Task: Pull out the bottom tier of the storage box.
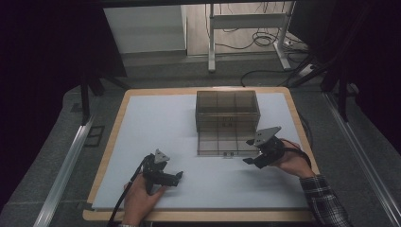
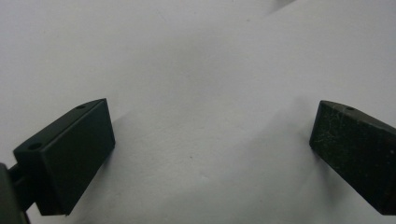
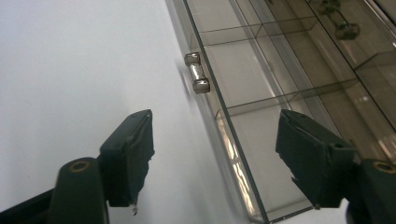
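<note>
Smoked clear plastic organizer box (image 1: 227,111) is sitting at the far middle of the white counter (image 1: 156,123). Its hinged lid (image 1: 222,144) is lying open and flat toward the person, its long axis running left to right; compartment dividers are showing through. No readable writing or label. A metal latch (image 3: 197,72) is sitting on the lid's front edge.

Right gripper (image 1: 249,159) is hovering at the lid's near right corner, jaws spread, lid edge between them untouched. Left gripper (image 1: 178,176) is resting on the counter, jaws spread, pinching nothing.
</note>
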### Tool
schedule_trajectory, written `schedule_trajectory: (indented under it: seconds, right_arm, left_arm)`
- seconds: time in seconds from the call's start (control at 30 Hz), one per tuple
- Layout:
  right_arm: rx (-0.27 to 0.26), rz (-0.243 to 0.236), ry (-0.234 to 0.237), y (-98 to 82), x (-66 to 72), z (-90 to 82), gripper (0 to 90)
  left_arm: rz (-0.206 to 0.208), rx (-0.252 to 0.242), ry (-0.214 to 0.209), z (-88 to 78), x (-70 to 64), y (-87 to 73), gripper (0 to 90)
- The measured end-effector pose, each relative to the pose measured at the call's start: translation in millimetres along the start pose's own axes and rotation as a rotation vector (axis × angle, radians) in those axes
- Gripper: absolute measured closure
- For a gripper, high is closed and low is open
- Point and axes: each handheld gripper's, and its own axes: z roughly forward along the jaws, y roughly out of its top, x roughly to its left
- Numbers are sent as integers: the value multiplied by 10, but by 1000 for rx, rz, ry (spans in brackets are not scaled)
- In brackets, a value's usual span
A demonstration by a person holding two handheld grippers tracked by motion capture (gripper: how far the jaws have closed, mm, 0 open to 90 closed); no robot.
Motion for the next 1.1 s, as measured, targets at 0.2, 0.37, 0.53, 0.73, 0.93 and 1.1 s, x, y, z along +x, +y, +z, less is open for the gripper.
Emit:
schedule_trajectory:
  seconds: [0.2,0.37,0.53,0.73,0.93,1.1]
  right_arm:
    - [-8,43,-26,-57,33,-13,212]
    - [-17,78,-45,-100,47,-49,175]
    - [-16,91,-66,-133,69,-81,152]
    - [-19,113,-87,-168,106,-123,135]
    - [-27,135,-89,-215,135,-175,101]
    - [-33,146,-104,-281,174,-212,73]
  left_arm:
    - [0,0,0,0,0,0,0]
    - [0,0,0,0,0,0,0]
    - [0,0,0,0,0,0,0]
    - [1,0,0,0,1,0,0]
    - [0,-1,0,0,0,0,0]
    - [0,0,0,0,0,0,0]
